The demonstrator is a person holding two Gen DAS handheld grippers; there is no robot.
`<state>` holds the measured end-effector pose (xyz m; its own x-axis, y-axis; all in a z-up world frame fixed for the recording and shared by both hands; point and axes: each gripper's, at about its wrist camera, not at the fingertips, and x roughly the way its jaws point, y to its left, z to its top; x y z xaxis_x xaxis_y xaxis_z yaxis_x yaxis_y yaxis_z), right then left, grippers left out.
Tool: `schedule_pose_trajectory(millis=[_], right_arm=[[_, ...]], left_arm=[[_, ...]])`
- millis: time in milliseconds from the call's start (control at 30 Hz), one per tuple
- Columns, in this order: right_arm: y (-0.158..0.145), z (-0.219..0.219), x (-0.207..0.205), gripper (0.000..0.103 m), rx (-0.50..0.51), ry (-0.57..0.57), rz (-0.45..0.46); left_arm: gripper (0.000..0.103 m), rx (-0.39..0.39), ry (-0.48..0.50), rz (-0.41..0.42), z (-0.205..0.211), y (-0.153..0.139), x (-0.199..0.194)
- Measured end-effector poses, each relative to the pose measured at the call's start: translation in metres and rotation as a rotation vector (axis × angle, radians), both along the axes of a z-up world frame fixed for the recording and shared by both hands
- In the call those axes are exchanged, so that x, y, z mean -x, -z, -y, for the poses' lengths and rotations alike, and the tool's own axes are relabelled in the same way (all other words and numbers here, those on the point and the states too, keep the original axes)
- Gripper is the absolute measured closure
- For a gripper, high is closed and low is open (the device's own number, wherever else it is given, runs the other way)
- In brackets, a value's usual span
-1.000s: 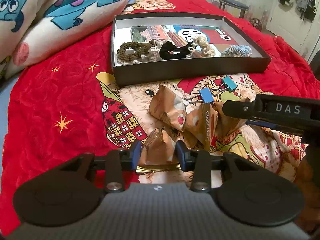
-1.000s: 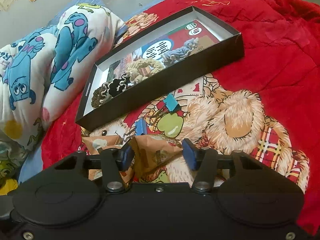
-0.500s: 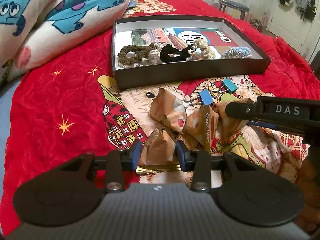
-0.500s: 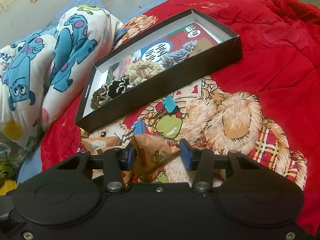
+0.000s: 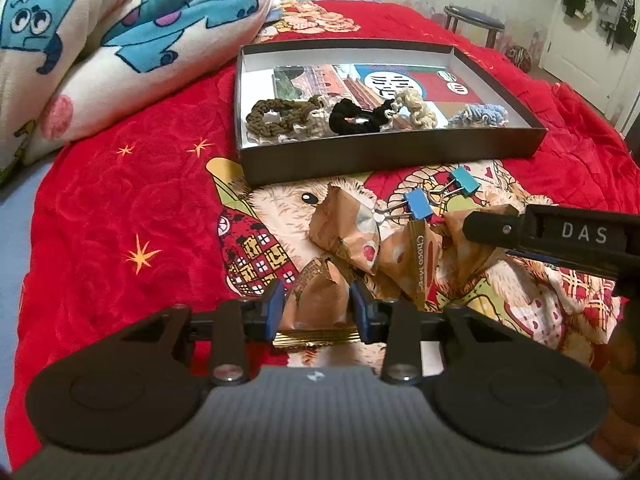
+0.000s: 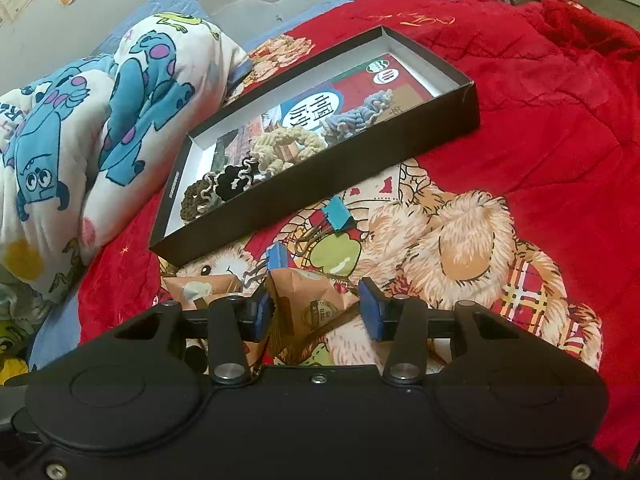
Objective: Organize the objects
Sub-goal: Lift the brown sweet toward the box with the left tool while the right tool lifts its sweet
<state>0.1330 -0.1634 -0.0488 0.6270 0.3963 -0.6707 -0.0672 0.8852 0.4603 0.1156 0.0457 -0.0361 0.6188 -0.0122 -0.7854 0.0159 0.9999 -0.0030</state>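
A red blanket (image 5: 100,216) printed with a bear spreads across both views, with a monster-print comforter (image 5: 100,40) bunched at ten o'clock. A dark shallow box (image 5: 384,156) sits at twelve o'clock in the left view and holds scrunchies (image 5: 352,116) along its near wall. Just below the box, brown snack packets (image 5: 404,248) lie in a loose pile beside two blue binder clips (image 5: 418,205). The left gripper (image 5: 318,308) is clamped on one packet (image 5: 316,300) at six o'clock. The right gripper (image 6: 316,308) stands apart around another packet (image 6: 308,304), its left pad touching, the right one clear.
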Motion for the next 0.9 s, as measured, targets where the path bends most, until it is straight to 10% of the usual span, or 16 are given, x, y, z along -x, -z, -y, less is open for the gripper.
schedule_pose_trajectory(millis=[900], right_arm=[[-0.03,-0.013,0.017,0.06,-0.006,-0.078,0.124]], left_arm=[[0.065,0.11,-0.122,0.171,-0.023,-0.032,0.02]])
